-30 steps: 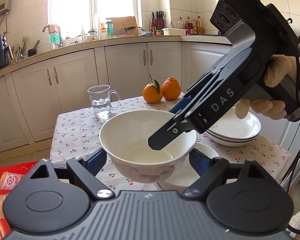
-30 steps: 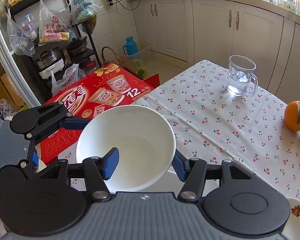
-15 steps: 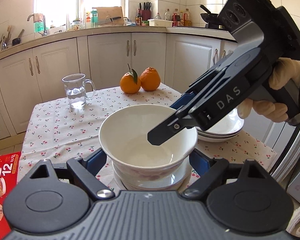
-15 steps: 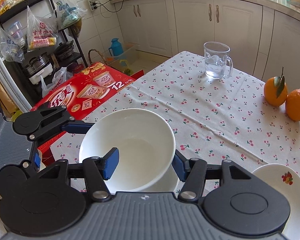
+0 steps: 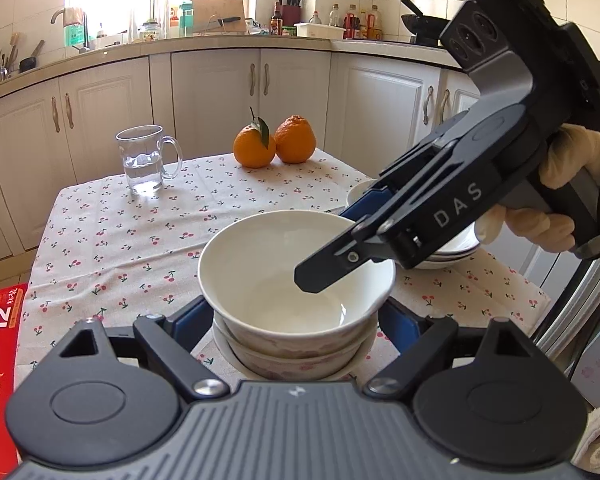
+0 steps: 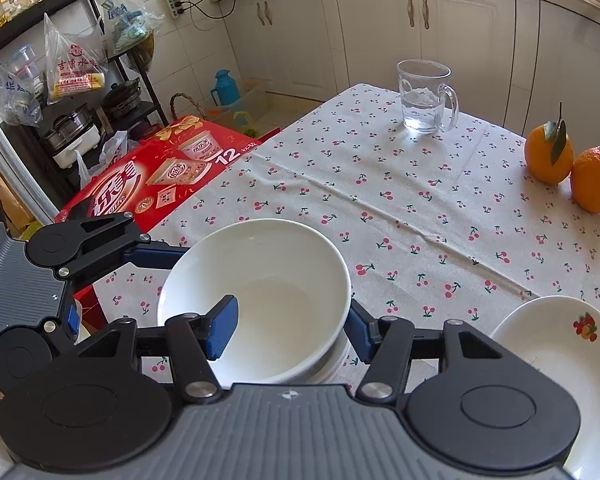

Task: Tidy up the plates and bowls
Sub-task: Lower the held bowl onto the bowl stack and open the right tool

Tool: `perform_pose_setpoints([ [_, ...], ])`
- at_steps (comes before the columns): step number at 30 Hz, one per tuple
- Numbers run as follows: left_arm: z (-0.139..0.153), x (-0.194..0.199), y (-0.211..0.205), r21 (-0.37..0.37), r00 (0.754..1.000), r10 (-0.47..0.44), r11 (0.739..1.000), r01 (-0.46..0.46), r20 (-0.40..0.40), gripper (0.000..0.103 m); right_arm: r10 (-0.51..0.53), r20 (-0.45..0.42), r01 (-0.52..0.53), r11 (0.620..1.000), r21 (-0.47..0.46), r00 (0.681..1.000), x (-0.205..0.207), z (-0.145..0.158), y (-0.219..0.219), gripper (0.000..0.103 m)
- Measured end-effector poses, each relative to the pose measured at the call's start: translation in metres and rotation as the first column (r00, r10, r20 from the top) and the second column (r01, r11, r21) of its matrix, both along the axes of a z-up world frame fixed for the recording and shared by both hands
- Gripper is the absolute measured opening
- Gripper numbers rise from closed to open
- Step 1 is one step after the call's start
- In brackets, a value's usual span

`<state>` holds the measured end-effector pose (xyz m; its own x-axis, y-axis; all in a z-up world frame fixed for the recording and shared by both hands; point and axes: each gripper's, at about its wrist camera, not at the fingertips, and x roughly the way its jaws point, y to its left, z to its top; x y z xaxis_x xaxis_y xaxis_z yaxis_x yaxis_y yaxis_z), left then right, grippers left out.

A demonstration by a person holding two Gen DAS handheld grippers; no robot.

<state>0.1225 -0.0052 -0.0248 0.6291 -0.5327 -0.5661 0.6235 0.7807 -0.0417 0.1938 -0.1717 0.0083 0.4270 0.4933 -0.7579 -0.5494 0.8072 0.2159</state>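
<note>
Hand-held gripper (image 6: 288, 326) astride bowl (image 6: 256, 276) rim.

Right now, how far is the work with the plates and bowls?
Done: plates are stacked near the table edge. In hand: both grippers, left gripper and right gripper, hold the white bowl, now nested in the lower bowl. Left: release.

Both cameras sit close above the same white bowl (image 5: 296, 276), looking down: the left faces the window, the right faces the shelf (image 6: 60, 80) corner.
</note>
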Motion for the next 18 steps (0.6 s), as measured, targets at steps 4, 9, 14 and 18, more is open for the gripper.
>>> perform_pose_setpoints([
  [4, -0.0014, 0.0022, -0.0001, 0.000, 1.000, -0.003, 1.000, 0.003, -0.006, 0.089, -0.003, 0.002, 0.003, 1.000, -0.007, 1.000, -0.0004, -0.0027, 0.0007, 0.064],
  [9, -0.0051, 0.0045, 0.0020, -0.009, 1.000, -0.006, 1.000, 0.005, -0.022, 0.091, 0.000, 0.007, 0.000, 1.000, -0.016, 1.000, 0.0000, -0.0054, 0.0026, 0.065],
  [14, -0.0049, 0.0028, 0.0035, -0.011, 0.999, -0.028, 1.000, 0.028, -0.017, 0.096, 0.004, 0.018, -0.004, 1.000, -0.015, 1.000, -0.0013, -0.0059, 0.0031, 0.073],
  [18, -0.0030, 0.0006, 0.0077, -0.022, 0.999, -0.048, 0.999, 0.048, -0.014, 0.099, 0.000, 0.044, 0.001, 1.000, -0.022, 0.999, -0.0045, -0.0034, 0.0033, 0.082],
])
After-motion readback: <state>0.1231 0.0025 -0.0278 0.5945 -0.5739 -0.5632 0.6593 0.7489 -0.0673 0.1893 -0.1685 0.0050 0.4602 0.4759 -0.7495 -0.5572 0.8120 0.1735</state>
